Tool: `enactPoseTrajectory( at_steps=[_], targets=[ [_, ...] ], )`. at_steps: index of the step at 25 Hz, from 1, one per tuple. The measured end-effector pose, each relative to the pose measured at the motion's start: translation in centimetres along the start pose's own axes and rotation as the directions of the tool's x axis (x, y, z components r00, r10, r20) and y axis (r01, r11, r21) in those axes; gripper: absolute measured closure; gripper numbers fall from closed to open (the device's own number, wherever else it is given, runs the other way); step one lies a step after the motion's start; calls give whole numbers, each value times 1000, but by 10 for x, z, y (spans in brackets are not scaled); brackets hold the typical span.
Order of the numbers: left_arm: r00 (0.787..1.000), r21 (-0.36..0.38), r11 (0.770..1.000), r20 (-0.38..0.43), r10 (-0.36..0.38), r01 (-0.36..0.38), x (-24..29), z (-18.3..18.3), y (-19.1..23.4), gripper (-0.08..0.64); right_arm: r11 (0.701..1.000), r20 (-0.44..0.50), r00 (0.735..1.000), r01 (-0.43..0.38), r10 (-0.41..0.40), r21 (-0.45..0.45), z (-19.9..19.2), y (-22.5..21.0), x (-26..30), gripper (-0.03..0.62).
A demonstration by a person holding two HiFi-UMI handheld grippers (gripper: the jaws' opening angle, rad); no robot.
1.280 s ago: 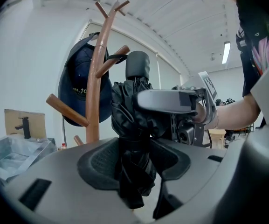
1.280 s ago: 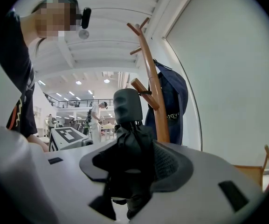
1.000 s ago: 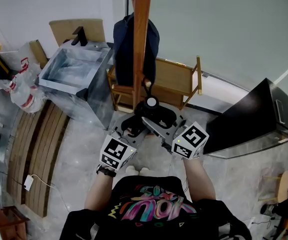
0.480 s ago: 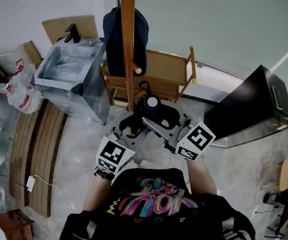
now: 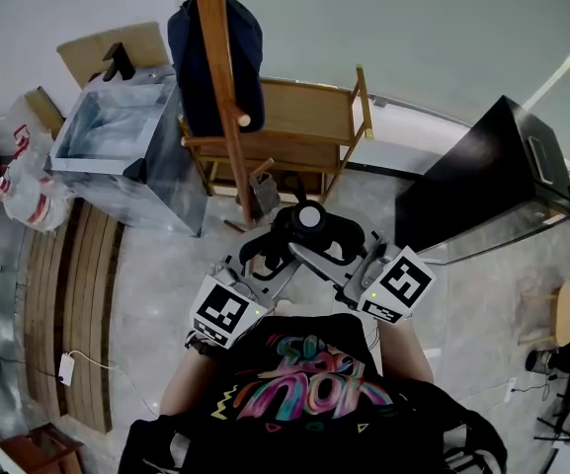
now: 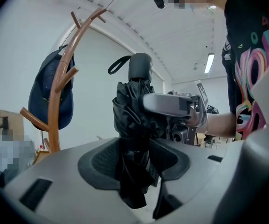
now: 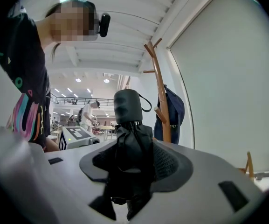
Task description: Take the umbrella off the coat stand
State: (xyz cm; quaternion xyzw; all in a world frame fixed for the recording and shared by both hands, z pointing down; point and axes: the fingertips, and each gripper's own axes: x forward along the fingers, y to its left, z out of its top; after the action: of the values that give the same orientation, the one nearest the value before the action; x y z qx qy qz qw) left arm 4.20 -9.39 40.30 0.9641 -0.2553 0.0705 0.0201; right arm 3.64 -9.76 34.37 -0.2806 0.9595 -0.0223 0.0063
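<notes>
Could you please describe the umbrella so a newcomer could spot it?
Start at the tall wooden coat stand; in front of it the left gripper and right gripper meet. The umbrella is the folded black bundle clamped between them, round handle up, unlike the navy item hanging on the stand.

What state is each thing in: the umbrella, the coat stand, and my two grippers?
umbrella: folded, off the stand, handle up, gripped by both grippers.
coat stand: upright, dark blue cloth item hanging on it.
left gripper: jaws shut on the umbrella.
right gripper: jaws shut on the umbrella.
</notes>
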Motion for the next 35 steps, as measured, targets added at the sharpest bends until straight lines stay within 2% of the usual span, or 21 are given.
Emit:
enactPoseTrajectory(
  at_steps=[7,14,18,28,31,35],
  targets=[
    [998,-24,998,-12,-58,58,4,-16,-18,353,999,-13,1000,28,-27,26,-17,4,-16,365],
    [997,-29,997,-4,-72,71,8,-22,-21,353,998,-11,999,46,-46,46,-24,2,-22,367],
    [997,-36,997,-15,-70,69,10,-24,-18,354,997,-9,999,49,-49,56,-26,-3,-20,367],
    [999,-44,998,18,-33,34,8,-25,-2,354,997,-11,999,31,-30,72,-30,-7,-5,367],
    [999,-56,998,-23,-31,30,5,-28,-2,354,997,-8,1000,27,-26,77,-30,-7,-3,367],
    [999,-56,998,-37,-28,26,4,-30,0,354,996,-12,1000,30,-29,82,-32,-7,0,367]
  ],
)
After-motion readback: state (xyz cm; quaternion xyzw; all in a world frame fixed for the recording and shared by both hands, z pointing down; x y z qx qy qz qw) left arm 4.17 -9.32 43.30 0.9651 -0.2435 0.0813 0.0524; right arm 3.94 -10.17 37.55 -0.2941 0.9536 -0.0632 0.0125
